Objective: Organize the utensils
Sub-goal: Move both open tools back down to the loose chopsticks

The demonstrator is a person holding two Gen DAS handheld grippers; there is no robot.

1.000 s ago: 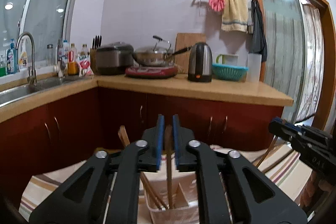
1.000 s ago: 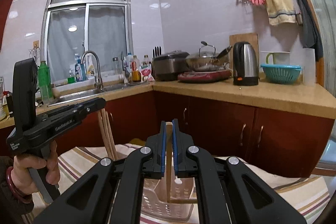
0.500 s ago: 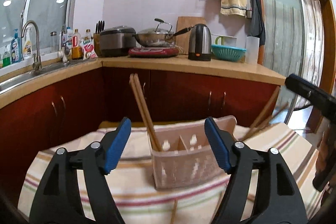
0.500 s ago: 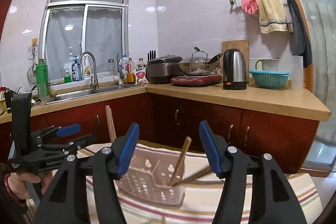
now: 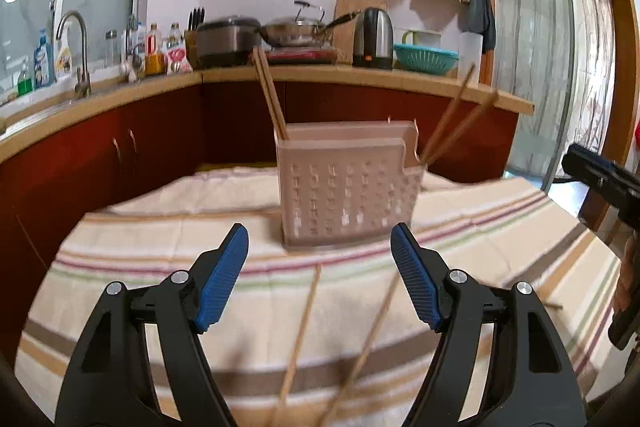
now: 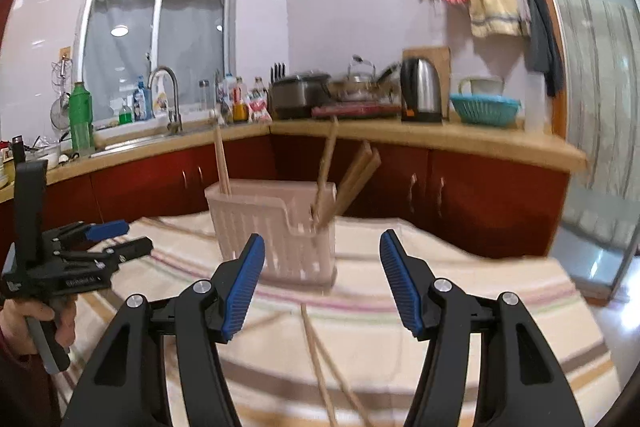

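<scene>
Your left gripper (image 5: 319, 281) hangs over the striped cloth (image 5: 168, 239) with its blue pads (image 5: 222, 283) spread wide; the jaws have just opened off a chopstick and nothing sits between them. Ahead of its tips stands the pale perforated utensil holder (image 5: 344, 195), with two chopsticks (image 5: 270, 95) upright in the compartment on its left and two more (image 5: 456, 119) leaning out to the right. Below and between the fingers, two loose chopsticks (image 5: 302, 327) lie on the cloth. Your right gripper (image 6: 322, 285) is likewise parted and empty, its jaws having just let go, with the same holder straight ahead past its tips and loose chopsticks crossing on the cloth beneath it. Your left hand (image 6: 30, 315) grips the other tool's handle at that view's left edge.
</scene>
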